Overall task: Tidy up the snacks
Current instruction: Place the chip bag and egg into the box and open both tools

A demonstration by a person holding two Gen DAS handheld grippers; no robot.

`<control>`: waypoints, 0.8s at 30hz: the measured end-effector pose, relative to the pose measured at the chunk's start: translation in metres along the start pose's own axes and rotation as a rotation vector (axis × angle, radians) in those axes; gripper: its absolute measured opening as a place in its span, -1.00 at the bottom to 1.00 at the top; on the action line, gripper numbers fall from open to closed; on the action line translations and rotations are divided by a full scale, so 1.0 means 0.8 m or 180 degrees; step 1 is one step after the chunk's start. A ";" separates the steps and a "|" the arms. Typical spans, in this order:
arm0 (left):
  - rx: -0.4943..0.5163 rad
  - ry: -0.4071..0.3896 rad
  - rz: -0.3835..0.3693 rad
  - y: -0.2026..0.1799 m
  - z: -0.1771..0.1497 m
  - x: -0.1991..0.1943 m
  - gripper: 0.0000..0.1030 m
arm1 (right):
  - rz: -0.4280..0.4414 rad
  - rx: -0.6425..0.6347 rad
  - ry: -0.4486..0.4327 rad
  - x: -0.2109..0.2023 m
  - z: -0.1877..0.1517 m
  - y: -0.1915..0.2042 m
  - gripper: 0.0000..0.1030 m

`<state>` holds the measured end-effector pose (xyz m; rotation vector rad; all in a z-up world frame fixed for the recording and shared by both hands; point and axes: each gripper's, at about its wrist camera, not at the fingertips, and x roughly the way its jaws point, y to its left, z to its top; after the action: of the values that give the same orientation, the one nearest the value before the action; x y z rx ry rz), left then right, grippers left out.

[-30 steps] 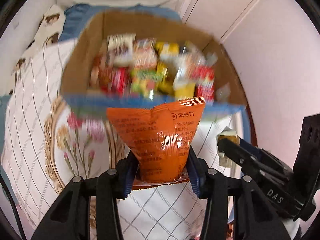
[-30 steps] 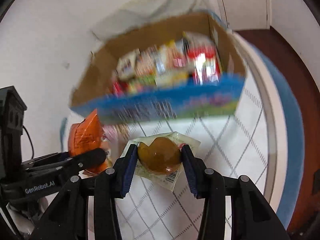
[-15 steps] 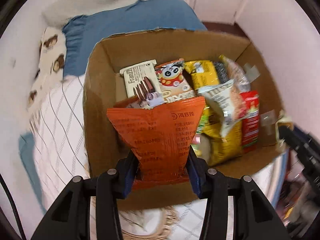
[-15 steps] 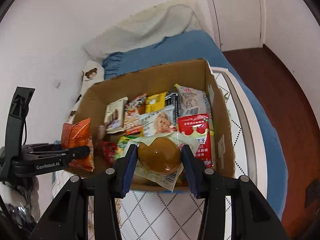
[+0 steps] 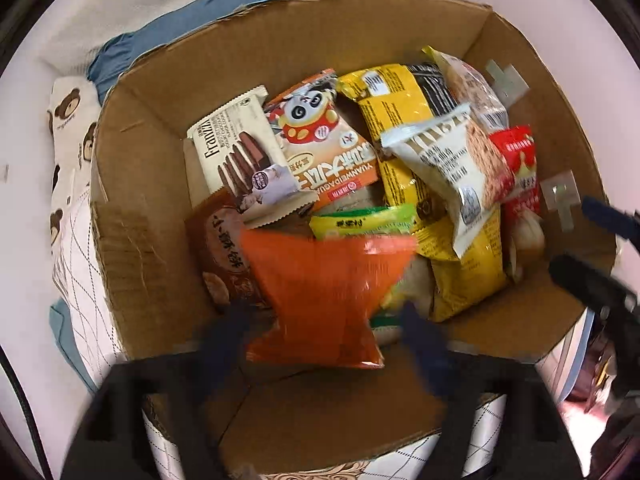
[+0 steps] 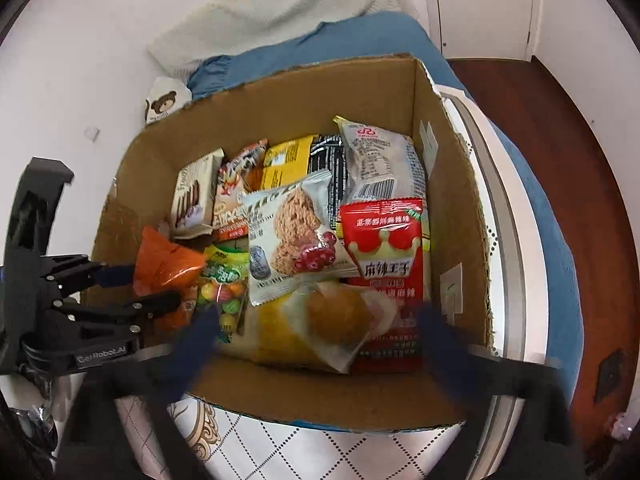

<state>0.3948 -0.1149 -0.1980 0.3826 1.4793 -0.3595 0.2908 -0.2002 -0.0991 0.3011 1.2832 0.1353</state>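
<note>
Jaws of both grippers have just been opening over the box (image 5: pixel 132 208): the orange bag (image 5: pixel 320 292), low centre, is freed by the left gripper (image 5: pixel 320 344), the bun (image 6: pixel 340 316) by the right gripper (image 6: pixel 320 344), so both are dropped among the snacks.

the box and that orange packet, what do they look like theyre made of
Box: brown corrugated cardboard, matte; the torn rim and creased walls show it. Orange packet: apparently thin glossy plastic or foil film, since it crumples and catches light, though blur leaves that open. It sits between the left gripper's jaws, which have just been opening.
</note>
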 end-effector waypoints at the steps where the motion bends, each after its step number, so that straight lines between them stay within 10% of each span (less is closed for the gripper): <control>1: -0.0057 -0.0032 -0.0013 0.003 0.000 -0.002 0.87 | -0.0029 -0.0006 0.0026 0.000 -0.001 0.000 1.00; 10: -0.0584 -0.0283 -0.0260 0.025 -0.021 -0.018 0.87 | -0.0378 -0.0067 -0.0003 -0.007 -0.005 0.009 1.00; 24: -0.1030 -0.0781 0.0001 0.033 -0.065 -0.056 0.87 | -0.0639 -0.0116 -0.0206 -0.033 -0.018 0.019 1.00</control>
<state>0.3584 -0.0674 -0.1556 0.0760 1.2692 -0.1553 0.2703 -0.1902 -0.0738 0.1430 1.2380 -0.0218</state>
